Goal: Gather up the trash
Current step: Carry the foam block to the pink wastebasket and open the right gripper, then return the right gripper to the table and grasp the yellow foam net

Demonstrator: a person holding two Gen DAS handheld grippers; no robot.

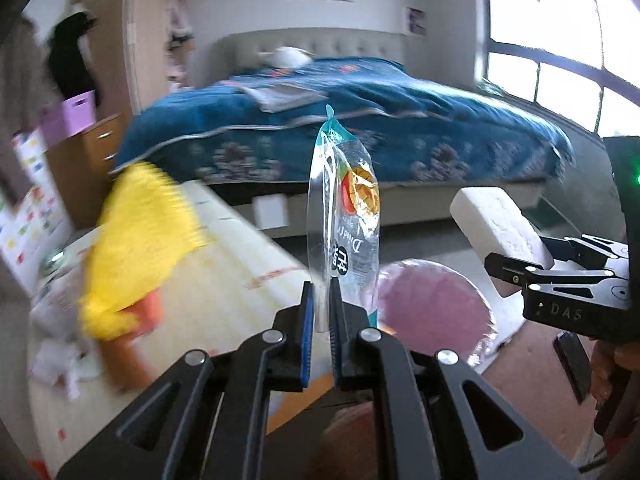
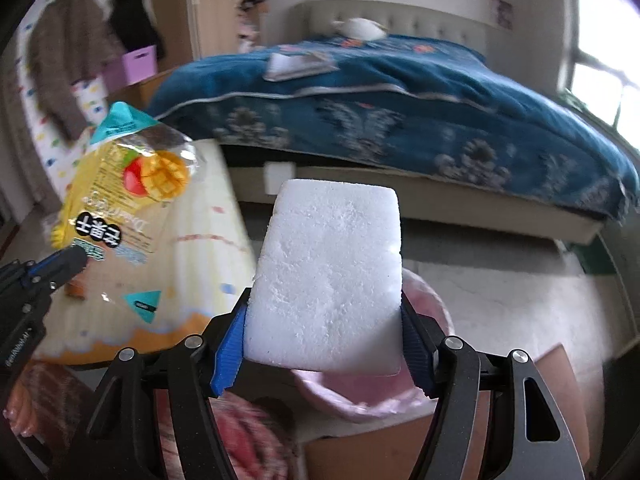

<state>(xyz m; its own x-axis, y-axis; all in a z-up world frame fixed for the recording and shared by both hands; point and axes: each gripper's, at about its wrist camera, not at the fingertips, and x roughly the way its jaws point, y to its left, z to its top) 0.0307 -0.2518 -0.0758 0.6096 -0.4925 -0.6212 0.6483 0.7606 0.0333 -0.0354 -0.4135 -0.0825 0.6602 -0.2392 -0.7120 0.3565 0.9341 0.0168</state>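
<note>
**A:** Your left gripper [image 1: 320, 308] is clamped on the snack wrapper [image 1: 345, 216], blue pads pinching its lower edge. The wrapper stands upright, edge-on in the left wrist view, teal seal at the top, mango print on the clear film. It hangs in the air, over nothing it touches.

**B:** And the right side?

**A:** Your right gripper [image 2: 324, 344] is clamped on the white foam block [image 2: 330, 276], one blue pad on each long side. The block sticks forward and up out of the jaws. From the left wrist view you see the same foam block [image 1: 494, 220] held well to the right of the wrapper, apart from it.

**B:** Where's the bin?

**A:** A pink bin [image 2: 424, 312] with a pink liner sits directly below and behind the foam block. In the left wrist view the pink bin [image 1: 432, 308] lies just right of the wrapper's lower end, lower than both items. Neither item is inside it.

**B:** Surroundings?

**A:** From the right wrist view the wrapper [image 2: 128, 196] and your left gripper [image 2: 60, 264] show at the left edge, in front of a pale play mat [image 2: 208, 248]. A yellow plush toy [image 1: 140, 248], blurred, lies on that mat. Behind everything: a bed with a blue blanket [image 2: 380, 100], and a purple box [image 1: 74, 114] by the wardrobe at the left.
</note>
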